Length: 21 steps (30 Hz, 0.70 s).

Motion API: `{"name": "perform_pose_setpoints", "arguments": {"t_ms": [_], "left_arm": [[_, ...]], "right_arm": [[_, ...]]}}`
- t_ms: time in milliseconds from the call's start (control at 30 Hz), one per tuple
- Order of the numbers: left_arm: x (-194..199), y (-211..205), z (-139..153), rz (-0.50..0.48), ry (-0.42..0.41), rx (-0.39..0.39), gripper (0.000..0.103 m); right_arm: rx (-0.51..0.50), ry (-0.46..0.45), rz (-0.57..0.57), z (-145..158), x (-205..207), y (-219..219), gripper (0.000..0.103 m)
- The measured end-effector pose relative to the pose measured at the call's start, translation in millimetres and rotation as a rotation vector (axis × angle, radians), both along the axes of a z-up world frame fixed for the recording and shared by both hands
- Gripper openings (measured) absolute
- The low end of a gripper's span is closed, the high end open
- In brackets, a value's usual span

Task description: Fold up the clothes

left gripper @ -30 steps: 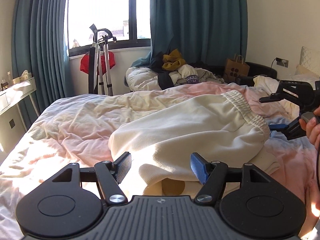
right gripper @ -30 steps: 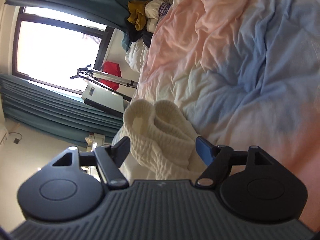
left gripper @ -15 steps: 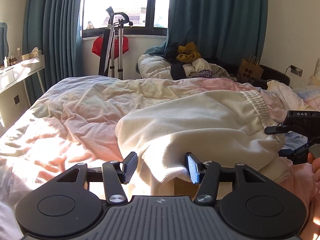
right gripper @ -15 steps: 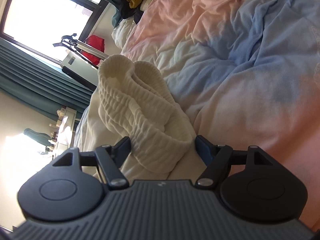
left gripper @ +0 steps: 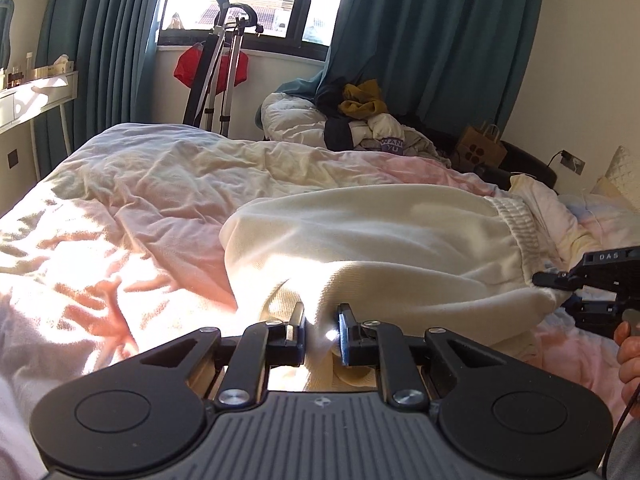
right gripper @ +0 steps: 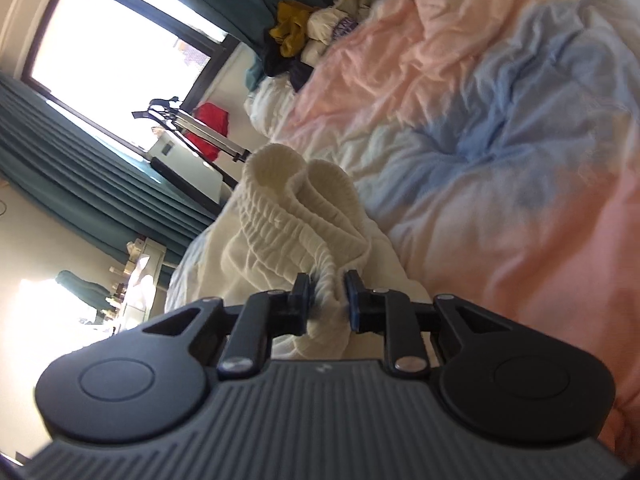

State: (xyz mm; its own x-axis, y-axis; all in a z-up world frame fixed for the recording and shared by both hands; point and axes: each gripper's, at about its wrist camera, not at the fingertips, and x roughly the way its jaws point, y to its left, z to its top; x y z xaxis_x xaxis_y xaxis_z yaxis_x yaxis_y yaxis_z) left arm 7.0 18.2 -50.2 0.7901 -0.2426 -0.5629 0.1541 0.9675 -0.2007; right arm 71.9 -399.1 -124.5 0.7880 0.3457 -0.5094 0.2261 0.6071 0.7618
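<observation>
The step in hand is the grab before a fold: cream sweatpants [left gripper: 380, 240] lie across the middle of the bed [left gripper: 140, 208], on the rumpled pink and blue duvet, with the ribbed waistband [right gripper: 288, 208] toward the bed's right side. The left claw [left gripper: 320, 316] is closing on a bunched fold of the pants nearer the leg end, and cloth already fills the gap between its jaws. The right claw [right gripper: 327, 286] is closing too, clamped on a gathered stretch of the waistband. Both pinches look shallow (only a ridge of fabric sits between the pads), so the next move probably calls for letting the jaws finish closing, then lifting both ends together and keeping the cloth taut between them, so it can be carried over and laid down as a neat half. Heavy fleece could slip from so small a bite.
</observation>
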Motion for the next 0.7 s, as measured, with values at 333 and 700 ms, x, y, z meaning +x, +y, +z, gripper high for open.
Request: {"name": "perform_pose_setpoints", "arguments": {"t_ms": [333,700], "left_arm": [[-8.9,22.5,18.2,0.056,-0.035,-0.193,0.078],[55.8,71.8,-25.9,0.174,0.235,-0.483,0.087]], "right_arm": [[-0.024,0.028,0.015,3.0,-5.5,0.2,0.034],[0.133,0.121,0.0,-29.8,-0.6,-14.1,0.09]]}}
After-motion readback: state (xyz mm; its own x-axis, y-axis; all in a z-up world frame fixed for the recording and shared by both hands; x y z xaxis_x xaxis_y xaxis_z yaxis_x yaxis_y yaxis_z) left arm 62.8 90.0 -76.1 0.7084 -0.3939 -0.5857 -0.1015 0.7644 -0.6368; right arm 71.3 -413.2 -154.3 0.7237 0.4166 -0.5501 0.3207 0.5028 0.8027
